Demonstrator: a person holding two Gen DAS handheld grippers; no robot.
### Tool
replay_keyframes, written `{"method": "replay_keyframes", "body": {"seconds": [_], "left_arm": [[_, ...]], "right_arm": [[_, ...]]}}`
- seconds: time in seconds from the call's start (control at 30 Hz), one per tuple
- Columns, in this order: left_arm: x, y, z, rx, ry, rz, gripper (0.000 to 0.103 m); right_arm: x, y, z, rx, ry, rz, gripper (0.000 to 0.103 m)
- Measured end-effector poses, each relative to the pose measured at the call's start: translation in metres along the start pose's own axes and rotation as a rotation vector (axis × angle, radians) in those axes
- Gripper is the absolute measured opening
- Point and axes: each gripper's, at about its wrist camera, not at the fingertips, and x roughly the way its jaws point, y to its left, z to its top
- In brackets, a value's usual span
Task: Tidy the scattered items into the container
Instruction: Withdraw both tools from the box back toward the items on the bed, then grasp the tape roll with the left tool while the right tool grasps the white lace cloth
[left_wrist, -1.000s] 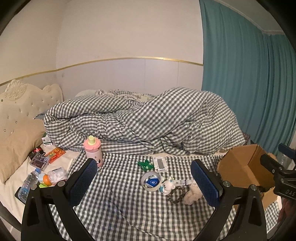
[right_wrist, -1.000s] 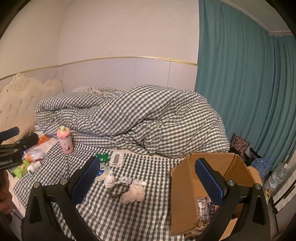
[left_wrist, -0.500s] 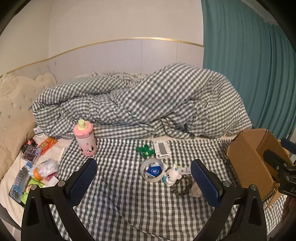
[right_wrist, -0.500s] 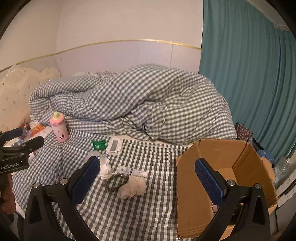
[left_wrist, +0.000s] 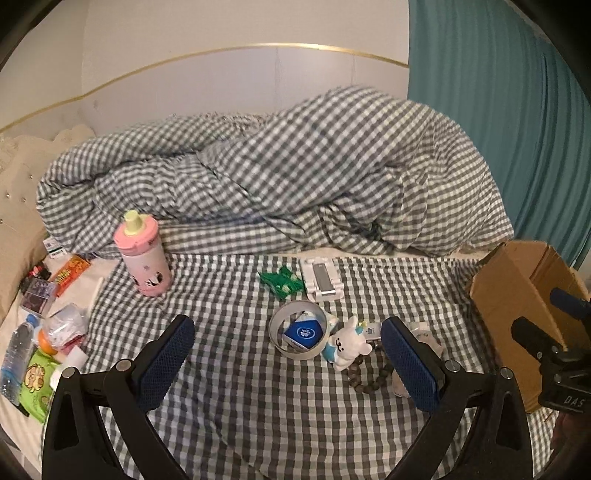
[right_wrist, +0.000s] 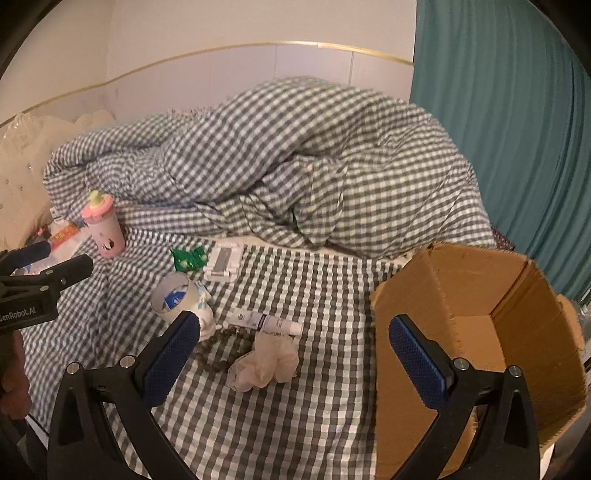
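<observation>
Brown corrugated cardboard box (right_wrist: 480, 317) sits open at the right side of the bed, flaps up. What you can see of its floor from your right wrist is bare; the near corner is hidden behind the wall.

White tape roll (left_wrist: 300, 334) lies flat on the grey-and-white checked sheet (left_wrist: 229, 398), ringing a small blue packet (left_wrist: 303, 333) with a white emblem; print too small to read.

Beside the roll: a white plush animal toy (left_wrist: 347, 349), a string of dark wooden beads (right_wrist: 218, 350), a white tube with a purple label band (right_wrist: 264, 322) (lettering illegible) and a crumpled cream tissue wad (right_wrist: 264, 363). Farther back lie a green foil wrapper (right_wrist: 188, 257) and a white flat device with a grey panel (right_wrist: 223, 263). A pink spouted drinking bottle (left_wrist: 143, 254) stands upright near the heaped checked duvet (left_wrist: 295, 177).

Your left gripper (left_wrist: 288, 363) hovers above the sheet, jaws spread wide, nothing held. Your right gripper (right_wrist: 295, 354) is likewise wide apart and empty, one finger over the beads, the other over the box. "GenRobot.AI" reads on the left gripper's body in the right view; "DAS" on the right gripper's in the left.
</observation>
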Motion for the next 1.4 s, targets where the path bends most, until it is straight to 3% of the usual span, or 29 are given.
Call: {"method": "replay_keyframes", "body": {"seconds": [0.23, 0.57, 0.83, 1.03, 1.27, 1.33, 1.4], "left_arm": [[0.037, -0.004, -0.008, 0.053, 0.043, 0.001, 0.102], [0.085, -0.006, -0.017, 0.153, 0.125, -0.104, 0.086], [0.119, -0.009, -0.027, 0.149, 0.183, -0.155, 0.082], [0.143, -0.013, -0.034, 0.154, 0.236, -0.171, 0.055], [0.163, -0.016, -0.045, 0.176, 0.292, -0.188, 0.046], [0.167, -0.017, -0.048, 0.176, 0.308, -0.198, 0.037], [0.170, -0.017, -0.050, 0.170, 0.315, -0.200, 0.035]], "right_arm": [[0.035, 0.000, -0.009, 0.000, 0.060, 0.015, 0.103], [0.075, -0.002, -0.024, 0.013, 0.140, 0.031, 0.103], [0.103, 0.003, -0.039, 0.017, 0.201, 0.044, 0.103], [0.113, 0.003, -0.042, 0.020, 0.220, 0.052, 0.103], [0.127, 0.007, -0.046, 0.017, 0.243, 0.063, 0.103], [0.131, 0.008, -0.047, 0.014, 0.251, 0.064, 0.103], [0.135, 0.008, -0.048, 0.011, 0.259, 0.064, 0.103]]}}
